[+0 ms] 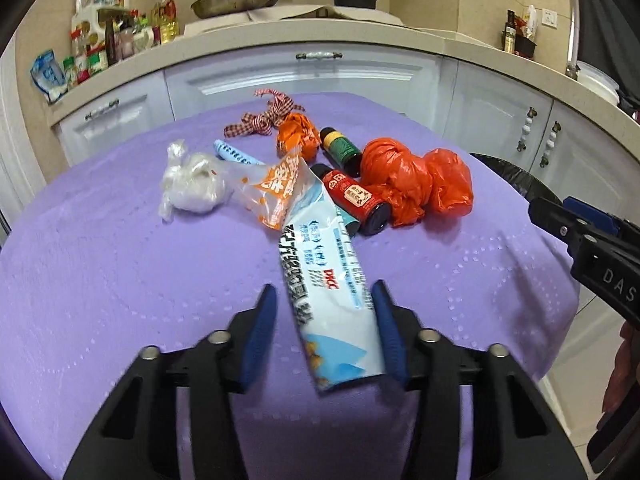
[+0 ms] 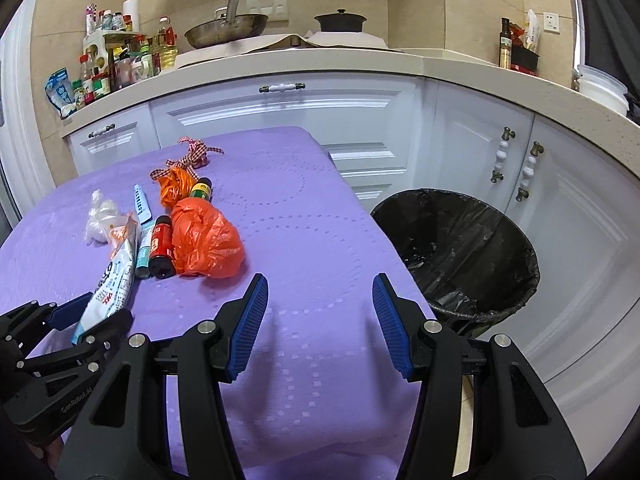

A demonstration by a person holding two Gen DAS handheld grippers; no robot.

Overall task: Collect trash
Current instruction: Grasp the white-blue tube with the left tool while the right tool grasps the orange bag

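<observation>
Both claws hang wide apart. Left claw [image 1: 324, 320] straddles the wrapper [image 1: 328, 300], its near end between the pads [image 1: 262, 332], seemingly ready to pinch. Right claw [image 2: 320, 320] is empty; the bin [image 2: 460, 248] sits ahead-right of it for drops.

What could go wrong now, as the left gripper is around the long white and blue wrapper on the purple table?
1. The left gripper is open around the long white and blue plastic wrapper; thin film may slip out on closing.
2. The wrapper's far end lies against the orange-printed clear bag and the red-labelled dark bottle, so lifting may drag them.
3. The black-lined trash bin stands off the table's right edge; a drop may miss it.
</observation>
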